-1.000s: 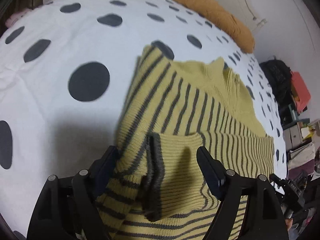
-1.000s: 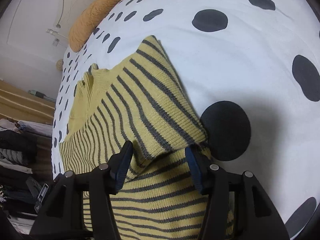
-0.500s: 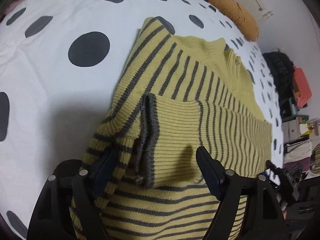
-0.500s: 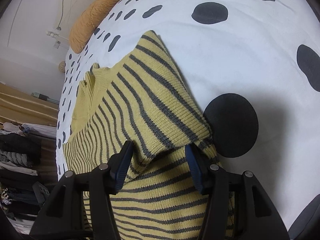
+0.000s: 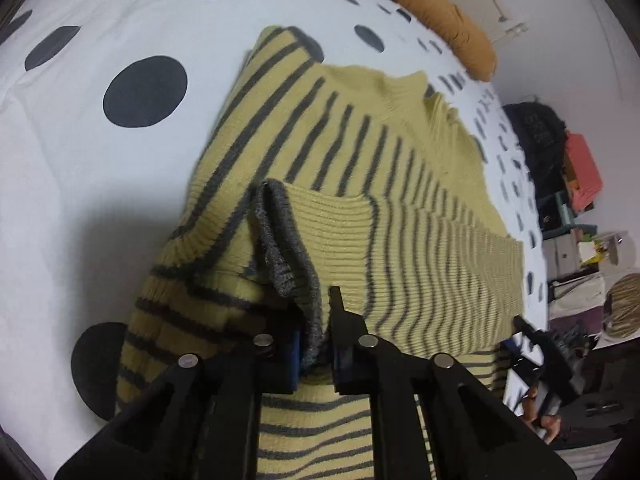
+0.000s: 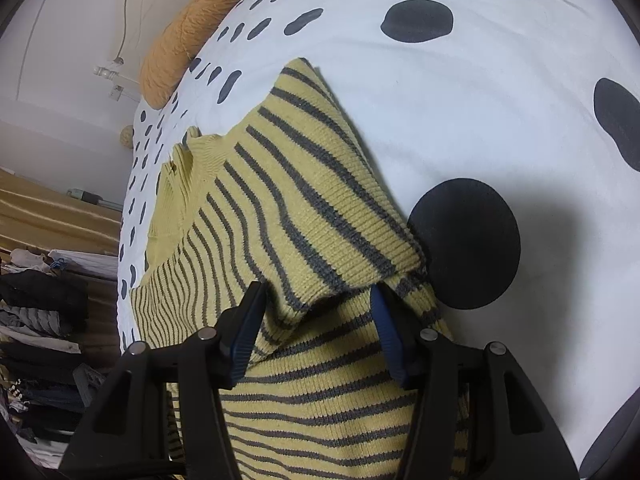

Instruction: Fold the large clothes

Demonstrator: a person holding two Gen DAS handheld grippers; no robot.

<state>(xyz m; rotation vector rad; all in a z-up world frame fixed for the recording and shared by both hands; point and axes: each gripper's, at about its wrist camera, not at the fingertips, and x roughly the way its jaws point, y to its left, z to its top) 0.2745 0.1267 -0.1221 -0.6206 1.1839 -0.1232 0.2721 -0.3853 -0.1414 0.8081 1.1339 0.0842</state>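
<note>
Now, starting on the left, the left gripper (image 5: 320, 320) is pinching the grey cuff (image 5: 286, 248) of the sweater (image 5: 400, 216); its jaws have just been closing, and they are now squeezing that ribbed edge tight between the blue pads. The sweater itself, yellow with grey stripes, is lying on the spotted bedsheet (image 5: 100, 168), sleeves already crossed over the body and the collar pointing toward the orange pillow (image 5: 436, 12) at the far end. Moving across to the right, the right gripper (image 6: 316, 320) is standing at a middling width, its fingers (image 6: 384, 320) straddling the folded sleeve end (image 6: 360, 272) on that side, and I cannot tell whether the pads are actually pressing the knit or merely flanking it. My read is that both hands are setting up to lift the near part and carry it toward the collar. To do that well, the right side wants as firm a bite as the left before anything rises, taking the sleeve and the layer beneath together, otherwise the loose sleeve could slide out and undo the fold. Lifting both corners evenly and just clear of the bed should keep the stripes lined up, and a heavy knit like this is likely to sag in the middle, so a slow, level carry seems wise.
</note>
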